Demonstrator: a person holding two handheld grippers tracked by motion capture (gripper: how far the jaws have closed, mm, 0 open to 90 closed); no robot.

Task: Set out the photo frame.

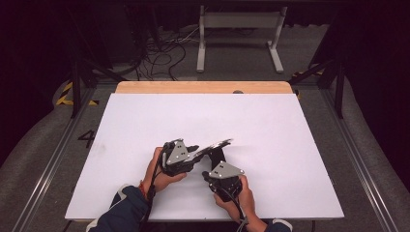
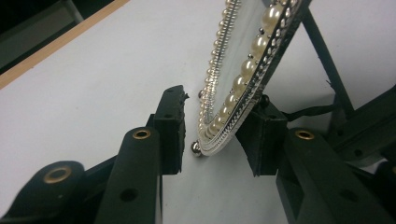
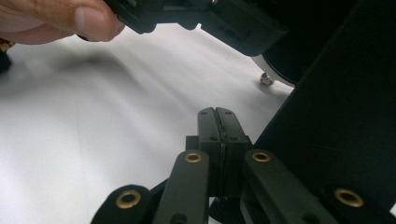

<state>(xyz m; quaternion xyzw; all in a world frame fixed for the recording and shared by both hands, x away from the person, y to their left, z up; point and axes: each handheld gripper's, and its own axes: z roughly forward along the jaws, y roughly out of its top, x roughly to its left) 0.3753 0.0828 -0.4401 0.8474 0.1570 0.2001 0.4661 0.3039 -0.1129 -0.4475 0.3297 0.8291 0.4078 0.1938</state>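
Note:
A small oval mirror (image 1: 216, 144) with a silver, pearl-studded rim (image 2: 243, 79) stands tilted on a black strut (image 2: 327, 65) near the front middle of the white tabletop (image 1: 145, 121). My left gripper (image 1: 197, 151) reaches in from the left. Its jaws straddle the mirror's lower rim: my left gripper (image 2: 218, 100) has its far pad against the back, while the near pad (image 2: 172, 121) stands a little off the face. My right gripper (image 1: 216, 168) sits just behind the mirror's black back (image 3: 336, 116). The jaws of my right gripper (image 3: 217, 114) are pressed together with nothing seen between them.
A wooden strip (image 1: 203, 87) borders the table's far edge. Beyond it on the floor stand a white metal frame (image 1: 239, 21) and loose cables (image 1: 164, 53). The person's left thumb (image 3: 70, 18) shows close above the table in the right gripper view.

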